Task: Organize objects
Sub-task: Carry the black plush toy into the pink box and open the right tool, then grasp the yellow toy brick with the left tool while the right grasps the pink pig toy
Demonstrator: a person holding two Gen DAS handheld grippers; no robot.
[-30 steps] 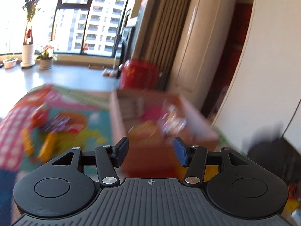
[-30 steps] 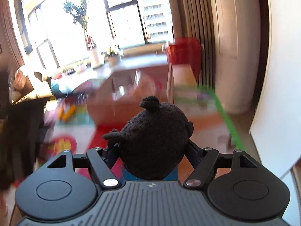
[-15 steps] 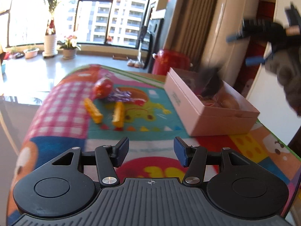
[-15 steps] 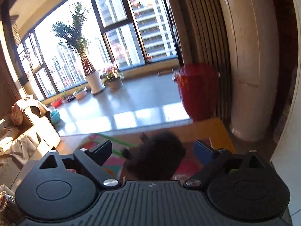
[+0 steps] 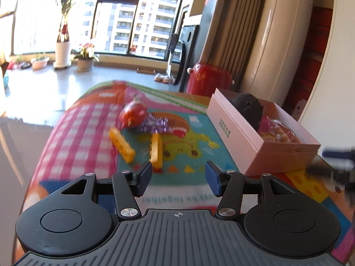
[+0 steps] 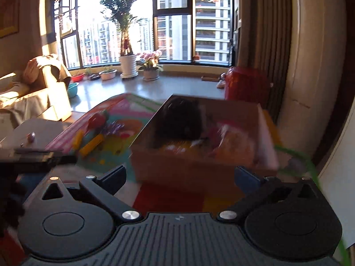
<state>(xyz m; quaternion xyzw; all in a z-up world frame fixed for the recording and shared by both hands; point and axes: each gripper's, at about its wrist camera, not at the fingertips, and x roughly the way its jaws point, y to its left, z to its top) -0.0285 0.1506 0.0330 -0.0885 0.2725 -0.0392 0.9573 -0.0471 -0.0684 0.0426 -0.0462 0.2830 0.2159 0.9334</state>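
A pink box stands on the right of the colourful mat; the black plush toy lies inside it beside wrapped snacks. On the mat lie a red ball-shaped toy, purple tinsel and two yellow blocks. My left gripper is open and empty, low over the mat near the blocks. My right gripper is open and empty, in front of the box, with the plush blurred inside.
A red bin and a tall beige air conditioner stand behind the box. A white wall panel is at the right. A sofa and plant pots are across the floor by the windows.
My right gripper opened and let the black plush drop into the box, then drew back. My left gripper swung away from the box to face the blocks on the mat.
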